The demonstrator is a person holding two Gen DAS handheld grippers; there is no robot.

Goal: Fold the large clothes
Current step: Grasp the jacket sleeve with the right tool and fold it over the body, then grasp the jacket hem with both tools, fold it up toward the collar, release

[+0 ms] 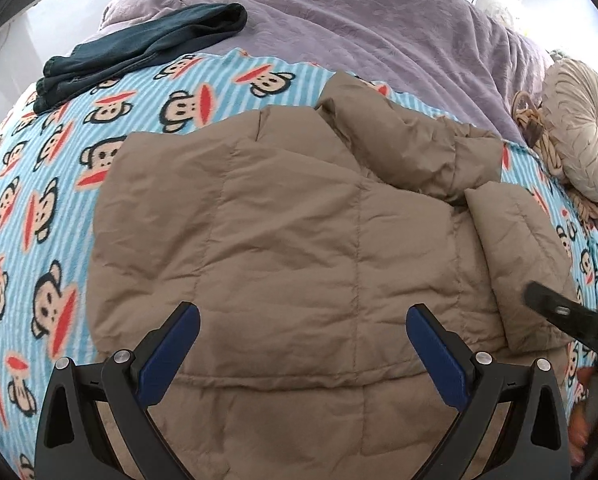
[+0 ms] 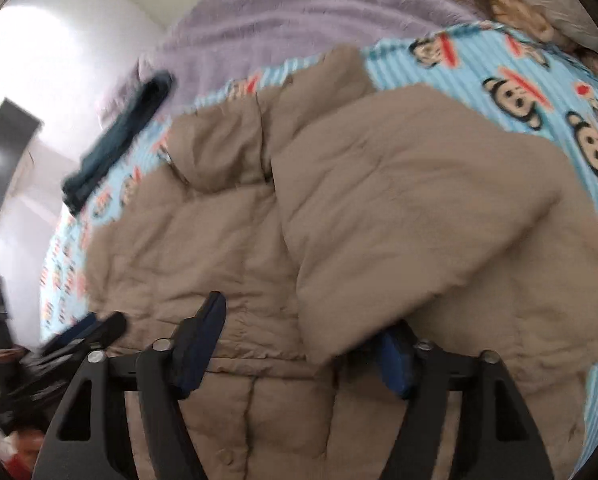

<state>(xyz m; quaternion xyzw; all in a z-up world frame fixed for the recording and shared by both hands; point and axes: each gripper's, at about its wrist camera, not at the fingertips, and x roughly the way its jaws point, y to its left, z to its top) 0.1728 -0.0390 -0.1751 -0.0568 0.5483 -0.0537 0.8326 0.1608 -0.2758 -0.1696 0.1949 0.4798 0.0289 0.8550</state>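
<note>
A tan quilted jacket (image 1: 299, 220) lies spread on the monkey-print blanket (image 1: 39, 200) that covers the bed, its sleeve (image 2: 399, 200) folded across its body. The left tongs (image 1: 303, 344) hang over the jacket's near hem with their blue pads wide apart and nothing between them; the right tongs (image 2: 299, 344) also stand open, the sleeve's cuff lying loosely between the pads. Beyond the jacket, a dark teal garment (image 1: 139, 48) rests where the blanket meets the purple bedspread (image 1: 359, 20), and a round cushion (image 1: 583, 132) lies beside the jacket's far sleeve.
</note>
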